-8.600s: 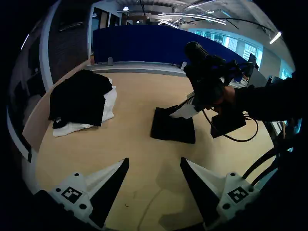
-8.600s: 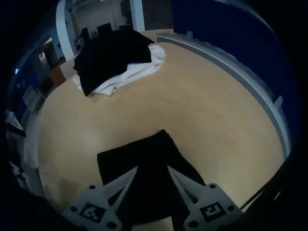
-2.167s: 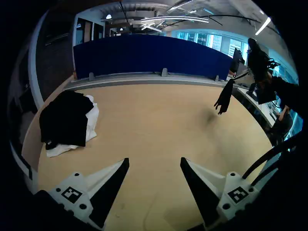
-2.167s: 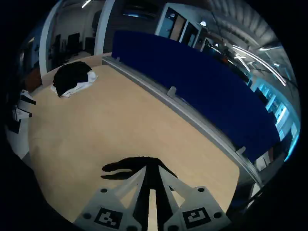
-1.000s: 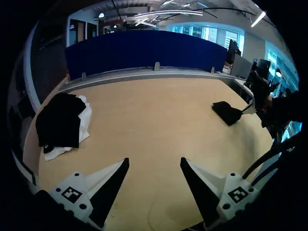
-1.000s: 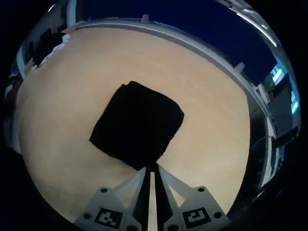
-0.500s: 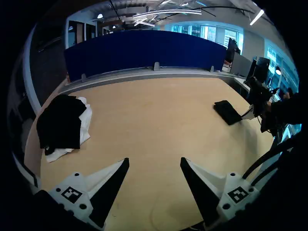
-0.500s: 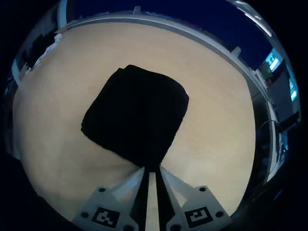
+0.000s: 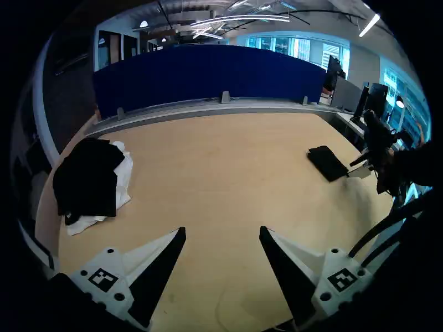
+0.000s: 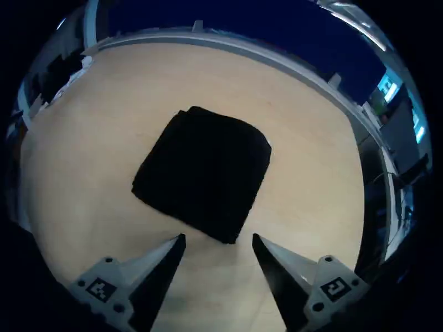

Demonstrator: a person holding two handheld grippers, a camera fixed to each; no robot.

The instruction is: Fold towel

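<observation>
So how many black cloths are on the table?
2: the folded towel ahead of the right claw, and a crumpled black cloth atop the white cloth across the table. More may hide underneath.

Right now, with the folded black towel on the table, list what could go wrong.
1. The right gripper is open, its fingertips close to the near corner of the folded black towel; a low sweep could snag that corner and undo the fold.
2. In the left gripper view the towel lies near the table edge; a nudge might push it off.
</observation>
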